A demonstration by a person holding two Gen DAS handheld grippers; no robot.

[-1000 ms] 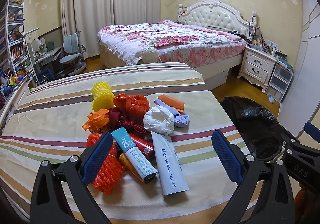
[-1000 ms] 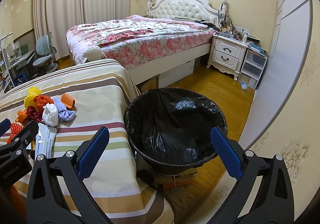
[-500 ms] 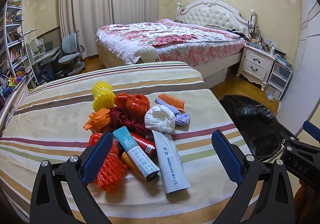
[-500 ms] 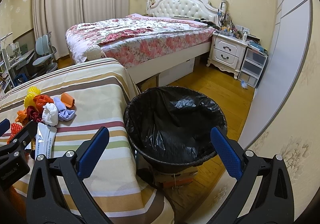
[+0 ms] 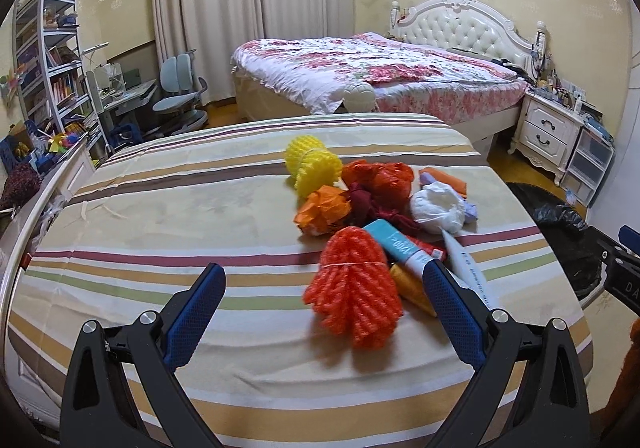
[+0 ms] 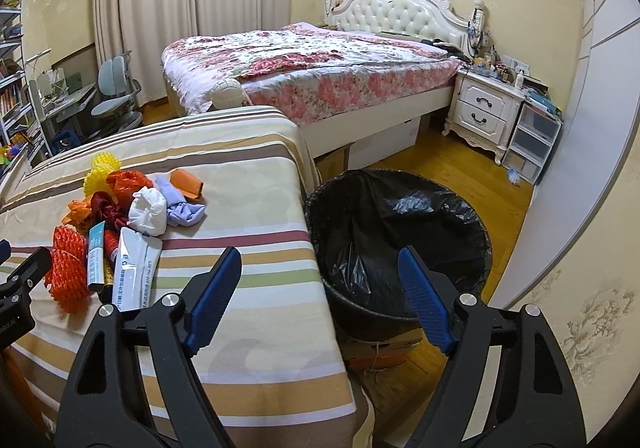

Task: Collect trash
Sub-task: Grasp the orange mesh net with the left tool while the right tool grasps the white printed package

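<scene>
Your left gripper [image 5: 324,312] is spread wide and empty above the striped table [image 5: 160,248], with the orange net [image 5: 356,288] lying between its jaws but untouched. Your right gripper [image 6: 320,296] is closing with nothing between its jaws, over the gap between table edge and black-lined bin [image 6: 400,240]. The trash pile [image 6: 132,208] sits on the table left of the bin

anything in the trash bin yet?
The bin shows only its black liner; no trash visible inside. The near wall and the right gripper's fingers hide part of the bottom.
</scene>
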